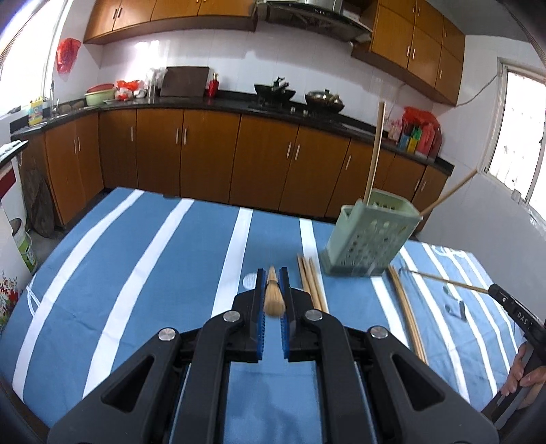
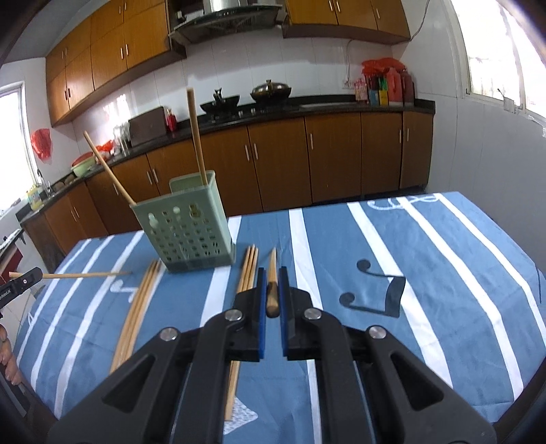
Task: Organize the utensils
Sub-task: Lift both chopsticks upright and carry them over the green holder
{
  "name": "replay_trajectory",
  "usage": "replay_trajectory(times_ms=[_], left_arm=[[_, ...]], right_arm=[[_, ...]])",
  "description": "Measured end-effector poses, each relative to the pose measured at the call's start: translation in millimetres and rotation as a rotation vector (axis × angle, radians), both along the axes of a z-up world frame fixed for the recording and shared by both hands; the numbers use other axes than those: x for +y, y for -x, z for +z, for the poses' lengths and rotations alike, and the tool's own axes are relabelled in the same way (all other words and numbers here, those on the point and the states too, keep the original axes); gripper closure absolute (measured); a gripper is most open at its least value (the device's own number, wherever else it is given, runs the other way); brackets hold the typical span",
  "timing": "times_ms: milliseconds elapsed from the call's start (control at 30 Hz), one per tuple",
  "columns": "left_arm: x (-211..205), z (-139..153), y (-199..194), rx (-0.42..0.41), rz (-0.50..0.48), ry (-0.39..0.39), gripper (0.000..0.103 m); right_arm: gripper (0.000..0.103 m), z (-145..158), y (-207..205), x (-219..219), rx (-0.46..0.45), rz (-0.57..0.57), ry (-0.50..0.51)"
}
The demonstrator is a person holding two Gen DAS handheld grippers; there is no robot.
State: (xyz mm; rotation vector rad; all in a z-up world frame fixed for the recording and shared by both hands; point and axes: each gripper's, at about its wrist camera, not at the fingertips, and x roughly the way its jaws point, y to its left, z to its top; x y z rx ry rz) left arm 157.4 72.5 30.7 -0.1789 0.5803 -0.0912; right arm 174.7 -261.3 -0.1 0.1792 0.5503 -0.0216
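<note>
Chopsticks clamped in both grippers; holder ahead (loose sticks btwn).

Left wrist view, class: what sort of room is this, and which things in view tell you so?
Most likely a home kitchen: wooden cabinets under a dark counter, pans on a stove beneath an extractor hood, and a sink tap at the left.

The left gripper points forward and slightly down, its 2 blue-padded jaws clamped close together. The right gripper is posed the same way, jaws likewise pinched tight. At the right gripper's handle, a hand curls its fingers around the grip.
</note>
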Motion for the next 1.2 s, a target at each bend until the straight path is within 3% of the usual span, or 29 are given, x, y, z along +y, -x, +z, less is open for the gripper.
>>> replay_trajectory(times_ms=[333,500,700,967,1200], left_arm=[[-2.6,20.6,-4.5,-0.052,-0.005,-0.015,0.095],[-0.6,36.6,-8.2,-0.089,-0.001,-0.02,0.095],[-4.1,63.0,-5.9,-0.15,-0.012,-0.022,0.095],[-28.0,111.6,-7.1,-0.281,-0.057,-0.012,0.095],[-58.7,150.6,-24.2,-0.404,-0.053,0.054,0.095]], right_arm=[[0.095,18.8,-2.4,-0.1,-0.055,0.002,0.006],[0.095,43.8,-7.1,-1.1,-0.11,0.011,-0.003],[0.096,89.2,-3.8,1.6,-0.172,0.07,-0.018],[0.096,159.3,4.5,12.3,-0.296,0.191,-0.112],[0.096,191.4,-18.3,33.0,-0.399,0.164,-0.056]])
